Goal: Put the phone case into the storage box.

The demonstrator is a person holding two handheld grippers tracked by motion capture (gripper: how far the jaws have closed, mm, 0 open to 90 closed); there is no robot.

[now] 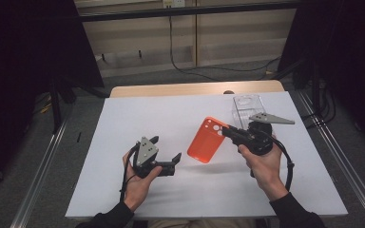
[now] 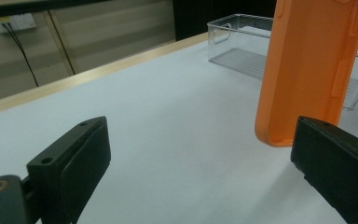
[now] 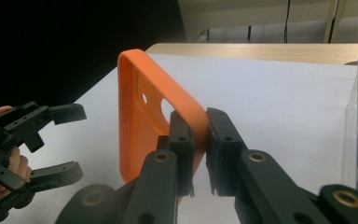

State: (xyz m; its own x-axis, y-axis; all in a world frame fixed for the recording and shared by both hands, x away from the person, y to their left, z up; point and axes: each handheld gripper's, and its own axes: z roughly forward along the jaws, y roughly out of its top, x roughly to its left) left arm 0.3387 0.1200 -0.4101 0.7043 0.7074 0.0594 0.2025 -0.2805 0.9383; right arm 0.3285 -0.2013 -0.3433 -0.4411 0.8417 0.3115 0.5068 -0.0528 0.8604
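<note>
White tabletop, orange phone case, camera cut-outs, upright in right tool.

Phone case at frame centre, above the tabletop, between both tools. Clear bin sits upper right, behind the right tool; left tool lower left.

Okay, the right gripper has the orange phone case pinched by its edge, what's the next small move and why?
Probably carry the orange phone case a short way toward the clear box behind it. The right gripper is shut on the case's rim near the camera cutout and holds it tilted above the white table, while the left gripper stands open and apart from it, so nothing else needs gripping first.
</note>
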